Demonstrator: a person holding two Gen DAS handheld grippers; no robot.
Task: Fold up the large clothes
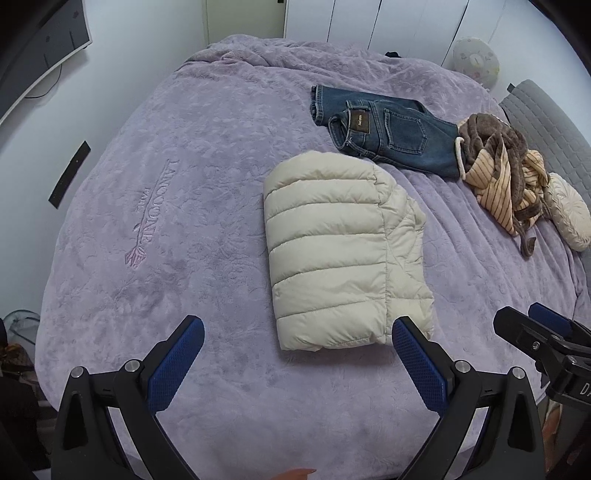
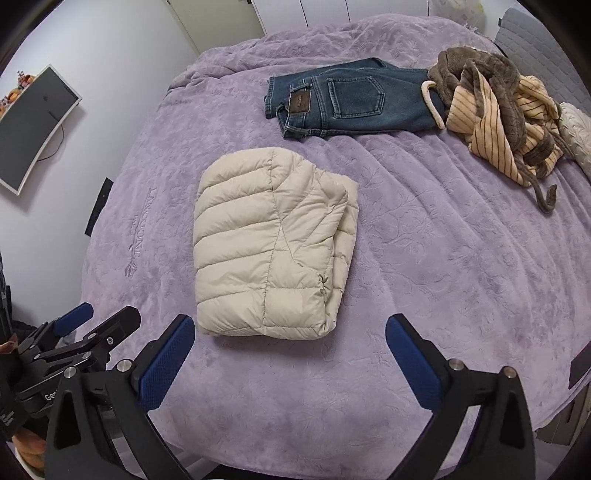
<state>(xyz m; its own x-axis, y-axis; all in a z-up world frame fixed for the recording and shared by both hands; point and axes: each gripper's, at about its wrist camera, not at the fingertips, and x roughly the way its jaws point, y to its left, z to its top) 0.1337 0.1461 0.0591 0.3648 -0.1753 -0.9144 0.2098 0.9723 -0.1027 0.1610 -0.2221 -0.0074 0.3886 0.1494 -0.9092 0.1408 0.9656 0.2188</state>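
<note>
Lavender plush covers the bed (image 1: 207, 229), embossed with a leafy pattern and stitched lettering toward its left side, and on it we see three garments. Nearest us lies the cream puffer jacket (image 1: 343, 258), folded into a compact quilted block, flat on the bedspread just ahead of our tongs and touching neither pair. Beyond it, well apart, the blue jeans (image 1: 384, 129) lie folded with the back pocket and leather patch facing up. At their right end they meet a crumpled heap of brown fleece and tan striped fabric, the striped robe (image 1: 506, 170), which is unfolded, with a brown belt trailing toward us. Our left gripper (image 1: 297, 363) hovers over the near part of the bed with its blue-padded fingers spread wide, gripping nothing; the jacket's near edge sits just beyond the right finger. Our right gripper (image 2: 290, 360) is likewise spread wide and empty, the jacket's near edge lying just past its left finger. Each wrist view catches the other tool at its edge. A cream cushion (image 1: 569, 218) rests beside the robe at the far right, a dark curved monitor (image 2: 33, 125) stands against the wall to the left, and white wardrobe doors (image 1: 388, 22) rise behind the bed.
</note>
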